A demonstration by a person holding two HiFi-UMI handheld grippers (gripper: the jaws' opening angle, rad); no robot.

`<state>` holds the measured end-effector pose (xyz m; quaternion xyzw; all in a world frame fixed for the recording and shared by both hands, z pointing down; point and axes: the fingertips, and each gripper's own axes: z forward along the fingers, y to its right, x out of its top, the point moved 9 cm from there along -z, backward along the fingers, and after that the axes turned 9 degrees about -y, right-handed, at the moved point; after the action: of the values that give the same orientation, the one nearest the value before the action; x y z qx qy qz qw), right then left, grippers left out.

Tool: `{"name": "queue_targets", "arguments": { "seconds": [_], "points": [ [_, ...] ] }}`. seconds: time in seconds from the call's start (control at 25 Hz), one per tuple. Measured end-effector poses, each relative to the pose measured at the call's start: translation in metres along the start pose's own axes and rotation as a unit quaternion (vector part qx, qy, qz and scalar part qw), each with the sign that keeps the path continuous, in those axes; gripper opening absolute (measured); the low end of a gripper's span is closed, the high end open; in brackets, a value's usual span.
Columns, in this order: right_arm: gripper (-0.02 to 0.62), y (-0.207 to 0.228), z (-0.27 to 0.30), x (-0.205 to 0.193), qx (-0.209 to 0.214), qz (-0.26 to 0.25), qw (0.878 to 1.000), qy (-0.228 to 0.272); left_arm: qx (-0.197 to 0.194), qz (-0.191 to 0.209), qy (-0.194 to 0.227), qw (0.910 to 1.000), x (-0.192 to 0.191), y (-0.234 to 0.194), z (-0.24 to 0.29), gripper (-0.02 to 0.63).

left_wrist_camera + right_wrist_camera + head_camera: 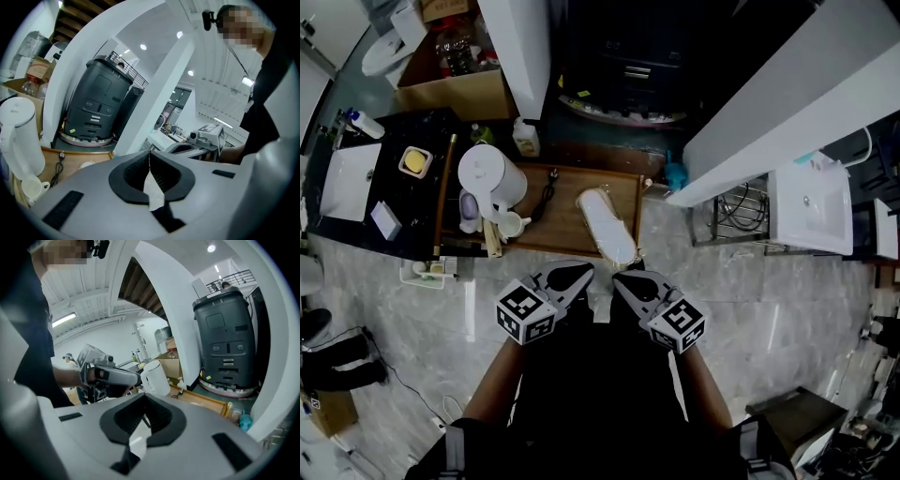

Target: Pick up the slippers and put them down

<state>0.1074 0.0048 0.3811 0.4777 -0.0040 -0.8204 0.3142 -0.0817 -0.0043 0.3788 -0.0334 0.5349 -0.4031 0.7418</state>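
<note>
One white slipper (606, 225) lies on a wooden board (567, 234) on the floor, just ahead of both grippers. My left gripper (587, 273) and right gripper (619, 278) hover side by side a short way before the board's near edge, tips almost touching each other. Both are shut with nothing between the jaws, as the left gripper view (150, 153) and right gripper view (145, 397) show. A small white patch (600, 305) shows between the two grippers; I cannot tell what it is. I cannot make out a second slipper.
A white kettle (490, 178) and a mug (512, 225) stand at the board's left end. A black counter (403, 202) lies further left, a cardboard box (455, 89) behind it. A dark machine (98, 103) stands beyond the board, white pillars (517, 47) on both sides, a white basin (811, 206) right.
</note>
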Motion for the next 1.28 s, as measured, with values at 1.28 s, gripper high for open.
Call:
{"name": "queue_targets", "arguments": {
  "seconds": [1.28],
  "points": [
    [0.182, 0.167, 0.072, -0.073, 0.063, -0.007, 0.983, -0.171, 0.044, -0.248, -0.080, 0.9644, -0.102, -0.072, 0.127, 0.160]
  ]
}}
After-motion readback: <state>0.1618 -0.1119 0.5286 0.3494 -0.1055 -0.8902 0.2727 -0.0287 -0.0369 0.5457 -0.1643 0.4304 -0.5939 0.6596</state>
